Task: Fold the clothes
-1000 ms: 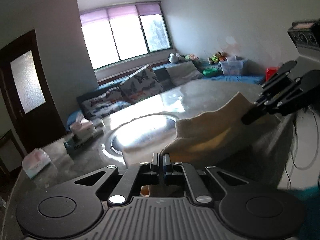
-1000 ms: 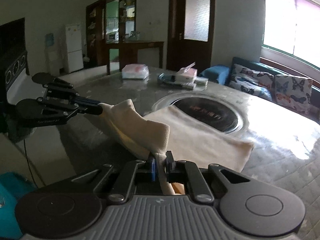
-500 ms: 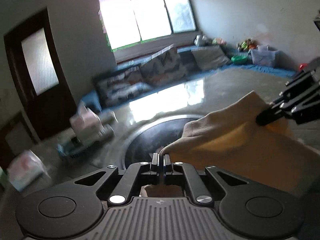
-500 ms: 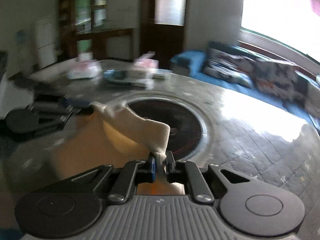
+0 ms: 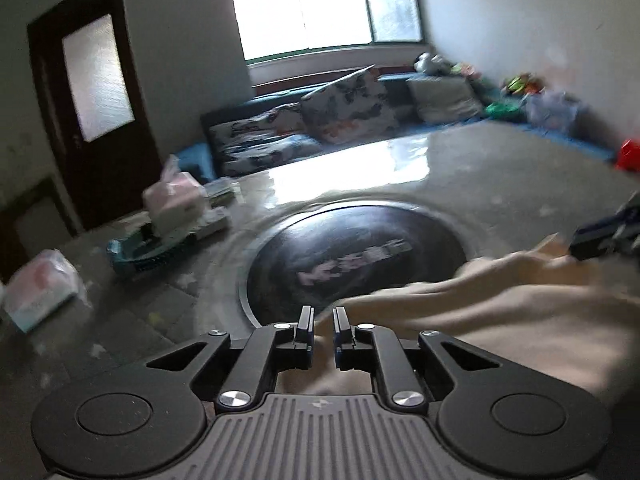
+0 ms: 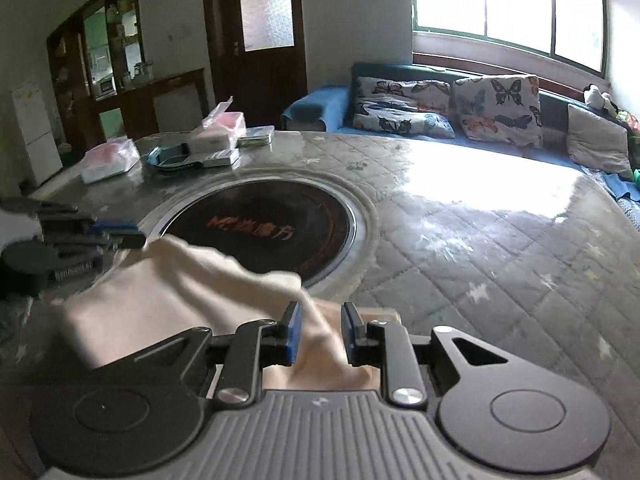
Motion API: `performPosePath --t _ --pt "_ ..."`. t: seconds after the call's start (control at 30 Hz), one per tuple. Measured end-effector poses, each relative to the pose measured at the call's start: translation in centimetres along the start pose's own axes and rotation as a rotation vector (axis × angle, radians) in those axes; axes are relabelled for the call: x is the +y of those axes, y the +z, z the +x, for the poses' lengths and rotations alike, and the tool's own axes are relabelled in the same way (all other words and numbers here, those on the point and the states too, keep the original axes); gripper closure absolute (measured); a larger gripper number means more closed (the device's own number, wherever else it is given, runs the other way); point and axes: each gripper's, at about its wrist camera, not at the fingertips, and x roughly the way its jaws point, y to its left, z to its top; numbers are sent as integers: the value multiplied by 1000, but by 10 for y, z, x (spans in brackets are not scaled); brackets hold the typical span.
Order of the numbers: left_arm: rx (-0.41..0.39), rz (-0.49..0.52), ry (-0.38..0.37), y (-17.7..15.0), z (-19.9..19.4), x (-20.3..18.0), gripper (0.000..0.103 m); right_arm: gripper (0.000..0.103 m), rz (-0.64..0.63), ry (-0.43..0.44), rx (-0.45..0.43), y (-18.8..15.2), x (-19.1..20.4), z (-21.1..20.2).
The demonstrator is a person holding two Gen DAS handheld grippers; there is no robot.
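From my left wrist view, the left gripper (image 5: 322,322) has just been opening, fingers slightly apart at the edge of the cream cloth (image 5: 500,320) on the grey quilted counter (image 5: 480,168), beside its round black inset (image 5: 356,260). From my right wrist view, the right gripper (image 6: 322,326) has just been opening too, cloth lying loose between its fingers; butterfly cushions (image 6: 496,108) sit under the window (image 6: 508,8).

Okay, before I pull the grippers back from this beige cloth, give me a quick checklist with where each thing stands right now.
1. left gripper jaws parted, having just been opening: ok.
2. right gripper jaws just opened too: ok.
3. beige cloth free of the right gripper: not ok, a fold lies between its jaws.
4. Cloth free of the left gripper: cannot tell.
5. Cloth lying flat on the table: not ok, its top edge looks rumpled.
6. Folded edges aligned: cannot tell, blurred.
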Motion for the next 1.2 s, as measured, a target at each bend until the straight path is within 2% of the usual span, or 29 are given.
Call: performPosePath --t 0.1,0.17,0.3,0.57,0.6,0.67,0.83,0.9,1.0,1.1,1.13,1.2 --pt "23 -2 -47 -6 -2 -7 91 82 -18 12 30 -13 4 -5" --pt "34 15 -30 -12 -3 -11 91 82 -12 1 51 -19 4 1" --pt "49 -3 -30 -20 -4 -8 91 82 36 -17 12 -20 -5 -3" --pt "47 0 -26 -27 -7 -10 91 82 -28 -28 22 -23 -6 19" --pt "47 3 -27 -27 -7 -10 91 83 -31 -26 26 -22 -6 19" --pt "48 9 -28 -28 -7 -9 91 100 -42 -24 33 -20 -5 17" --pt "45 35 -28 -30 -8 -10 91 103 -110 -79 -7 -3 -2 6" --pt "42 45 -22 -31 -8 -11 90 103 -108 -98 -12 2 -6 8" --pt "45 42 -19 -31 -9 -10 89 102 -73 -102 31 -1 -16 22" --pt "49 47 -20 -29 -10 -11 89 93 21 -32 22 -4 -27 13" --pt "50 49 -23 -28 -11 -12 89 87 21 -15 19 -5 -27 9" --pt "44 52 -50 -25 -14 -16 89 83 8 7 19 -8 -27 2"
